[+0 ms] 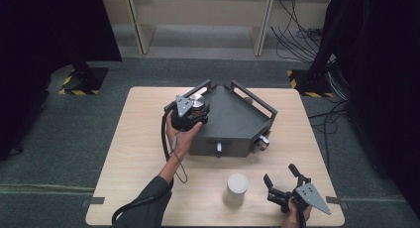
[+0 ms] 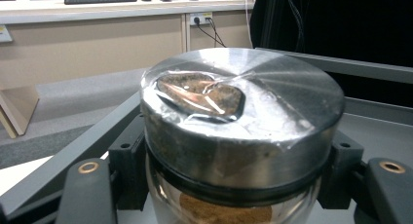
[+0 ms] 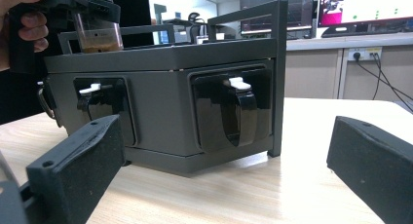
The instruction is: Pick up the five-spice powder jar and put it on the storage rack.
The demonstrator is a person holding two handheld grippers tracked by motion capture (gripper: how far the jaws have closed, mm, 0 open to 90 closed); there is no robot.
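A glass jar with a flat metal lid (image 2: 243, 102) and brown powder inside sits between the jaws of my left gripper (image 2: 234, 185), which is shut on it just below the lid. In the high view this gripper (image 1: 190, 111) holds the jar (image 1: 198, 102) over the left corner of a dark grey railed box (image 1: 233, 124). The right gripper view has the same jar (image 3: 97, 27) at the top left, above the box (image 3: 160, 63). My right gripper (image 1: 280, 174) stands open near the table's front right, its jaws (image 3: 226, 175) wide apart, pointing at the box's front faces.
A white cylindrical container (image 1: 236, 188) stands near the front edge, left of the right gripper. The box's faces carry black recesses with white levers (image 3: 238, 83) and small knobs (image 1: 262, 142). Wooden table (image 1: 138, 153); floor cables at the back right (image 1: 297, 34).
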